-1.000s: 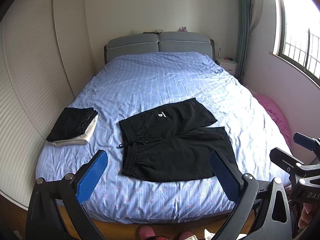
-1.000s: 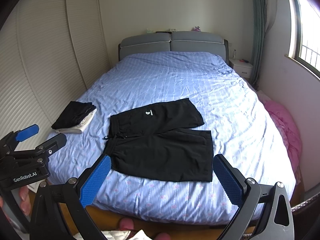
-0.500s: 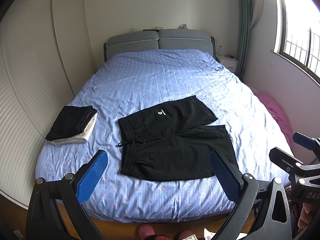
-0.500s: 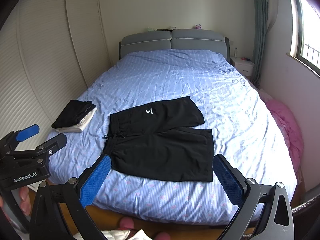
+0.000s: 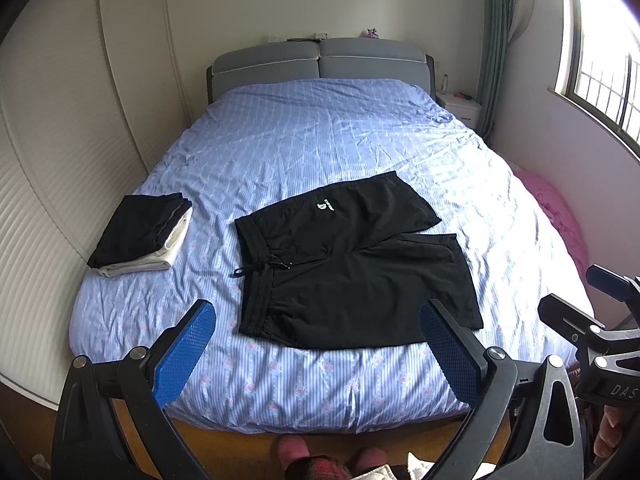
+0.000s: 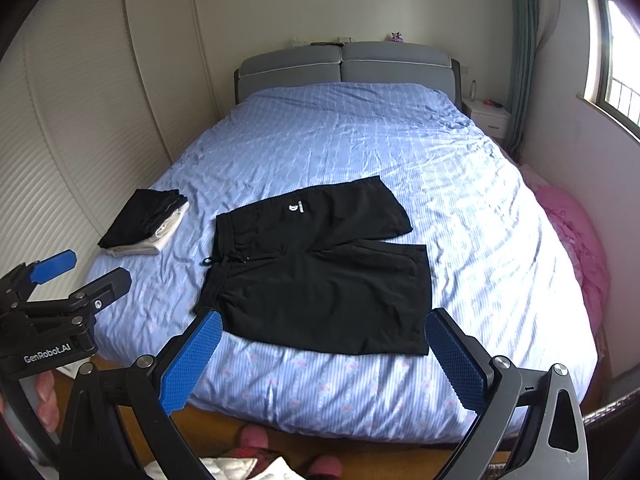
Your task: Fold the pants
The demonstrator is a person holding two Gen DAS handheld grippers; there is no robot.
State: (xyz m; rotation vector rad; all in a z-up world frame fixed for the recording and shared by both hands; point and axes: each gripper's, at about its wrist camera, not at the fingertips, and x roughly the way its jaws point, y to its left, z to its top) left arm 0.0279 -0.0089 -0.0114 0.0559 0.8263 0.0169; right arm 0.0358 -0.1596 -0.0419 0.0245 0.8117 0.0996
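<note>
A bed [image 5: 320, 128] with a blue striped sheet fills the room. Black shorts [image 5: 352, 268] lie flat and unfolded near its foot, waistband to the left, legs to the right. A folded pile of clothes [image 5: 140, 236] sits well apart near the left edge. The left gripper [image 5: 316, 348] and right gripper [image 6: 324, 354] hang spread wide and empty before the foot edge, short of the shorts.
</note>
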